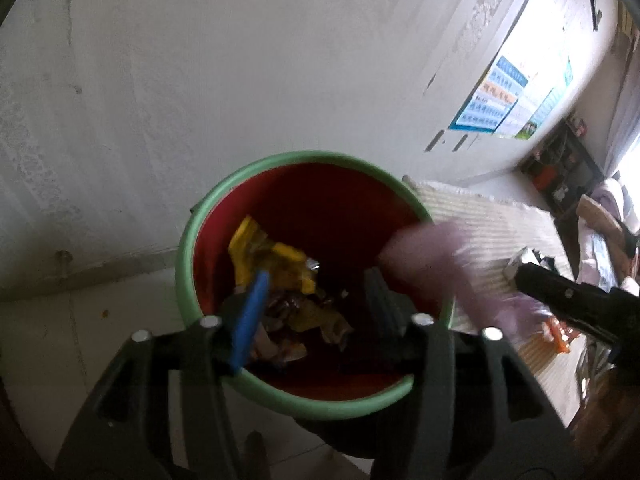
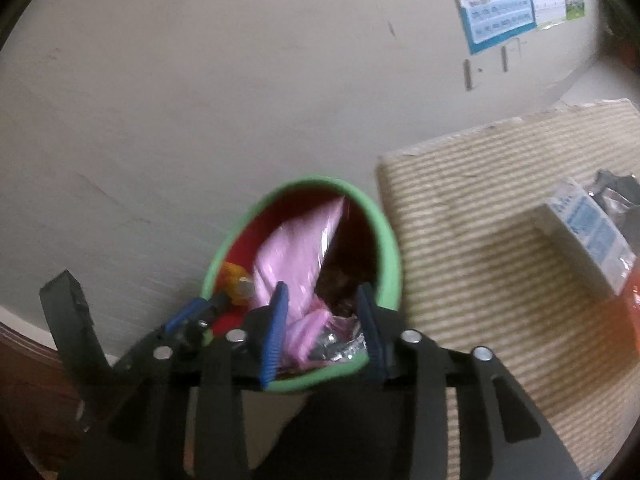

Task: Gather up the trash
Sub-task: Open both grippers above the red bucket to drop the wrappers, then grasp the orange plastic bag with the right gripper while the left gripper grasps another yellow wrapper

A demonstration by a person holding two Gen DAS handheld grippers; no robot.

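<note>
Trash already lies in the red bin (image 1: 320,208) with the green rim: yellow wrappers (image 1: 276,260) and darker crumpled pieces on its bottom, and a pink plastic wrapper (image 2: 296,256) that leans up along the inner wall. We hold the left gripper (image 1: 316,292) over the near rim, and its jaws stand apart around the rim, clamped on nothing that we can see. The right gripper (image 2: 322,304) hovers over the mouth of the bin; its jaws also stand apart, and the pink wrapper lies between and below them, so we judge that it is loose, though the blur makes this uncertain.

We see some risks from here. The pink wrapper is light and stands high, with its upper end close to the rim; if we pull the right gripper back quickly, a blue pad (image 2: 276,320) may catch the wrapper and drag it out again. The bin looks tilted toward us, and a push on its rim could tip it and spill the contents on the floor. More trash waits on the striped mat (image 2: 500,216) beside the bin, among it a white and blue carton (image 2: 588,232), so we must turn there without knocking the bin.
</note>
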